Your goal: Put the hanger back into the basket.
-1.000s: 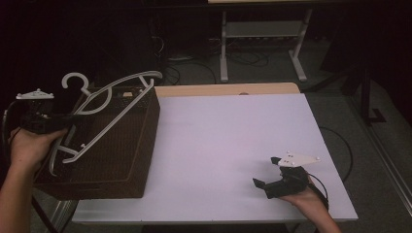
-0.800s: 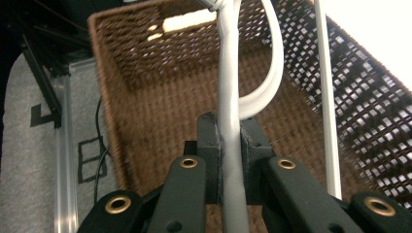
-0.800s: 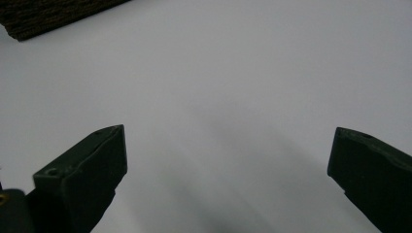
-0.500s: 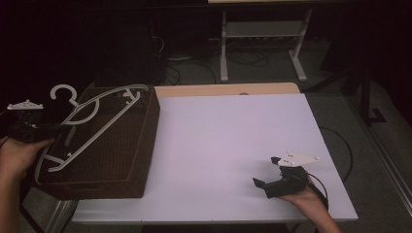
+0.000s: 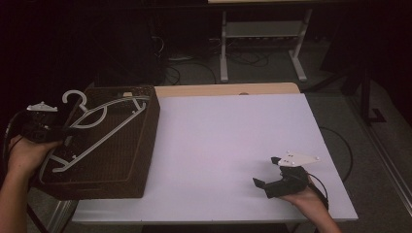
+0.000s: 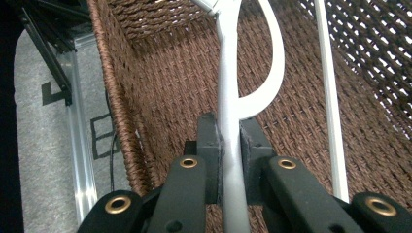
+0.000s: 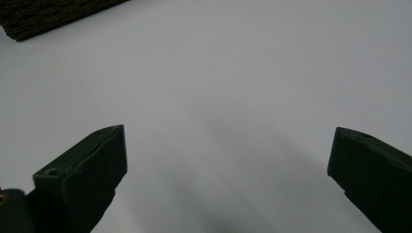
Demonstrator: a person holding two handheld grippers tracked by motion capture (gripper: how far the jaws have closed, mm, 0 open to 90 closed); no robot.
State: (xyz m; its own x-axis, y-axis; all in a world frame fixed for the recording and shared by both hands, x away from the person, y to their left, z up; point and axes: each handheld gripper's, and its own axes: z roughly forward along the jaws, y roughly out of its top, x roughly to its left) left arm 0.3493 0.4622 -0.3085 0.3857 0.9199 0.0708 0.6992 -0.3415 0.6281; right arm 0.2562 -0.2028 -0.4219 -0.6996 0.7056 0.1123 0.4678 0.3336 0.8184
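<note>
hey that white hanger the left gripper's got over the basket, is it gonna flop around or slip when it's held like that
The hanger looks like rigid plastic, so it probably keeps its shape rather than flopping. The left gripper pinches one thin smooth bar near one end, so the long frame may pivot or slide. It's likely light: slim and open over the basket.

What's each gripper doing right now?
Left gripper: closed on the white plastic hanger.
Right gripper: open, holding nothing.

White table (image 5: 233, 145): brown wicker basket (image 5: 121, 165) at left edge; right tongs (image 5: 270, 175) resting near front right.
</note>
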